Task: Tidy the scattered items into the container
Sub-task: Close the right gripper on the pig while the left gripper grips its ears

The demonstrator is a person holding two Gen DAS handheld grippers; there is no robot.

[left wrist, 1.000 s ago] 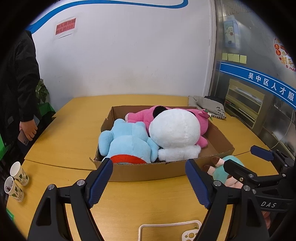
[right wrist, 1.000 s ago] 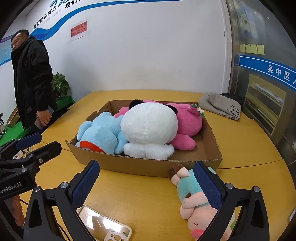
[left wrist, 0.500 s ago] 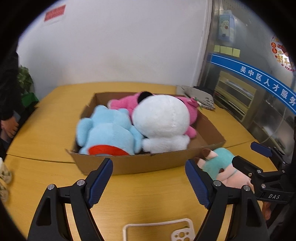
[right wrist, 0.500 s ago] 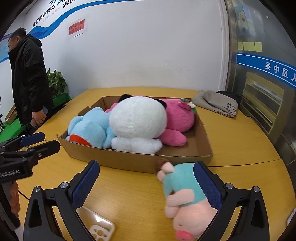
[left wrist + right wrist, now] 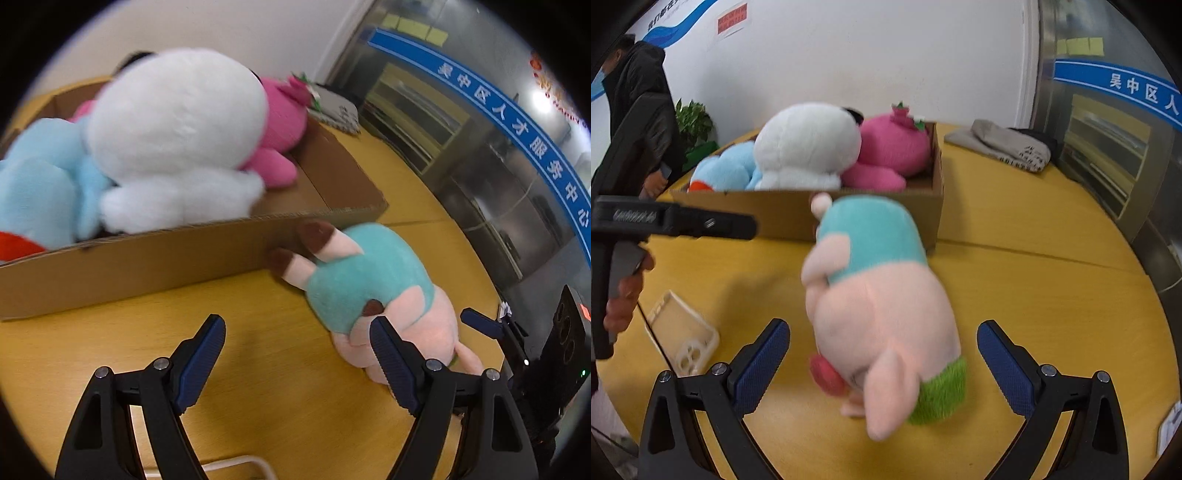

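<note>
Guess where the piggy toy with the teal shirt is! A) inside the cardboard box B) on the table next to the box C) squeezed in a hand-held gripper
B: the pig plush lies on the yellow table outside the cardboard box, between the open right hand-held gripper fingers, ungrasped.

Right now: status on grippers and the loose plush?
Both grippers open, empty. Right gripper straddling pink-and-teal pig plush, on table outside cardboard box. White phone case left, clear.

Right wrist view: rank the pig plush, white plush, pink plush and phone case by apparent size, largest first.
1. pig plush, though it is nearest the camera
2. white plush
3. pink plush
4. phone case
</note>
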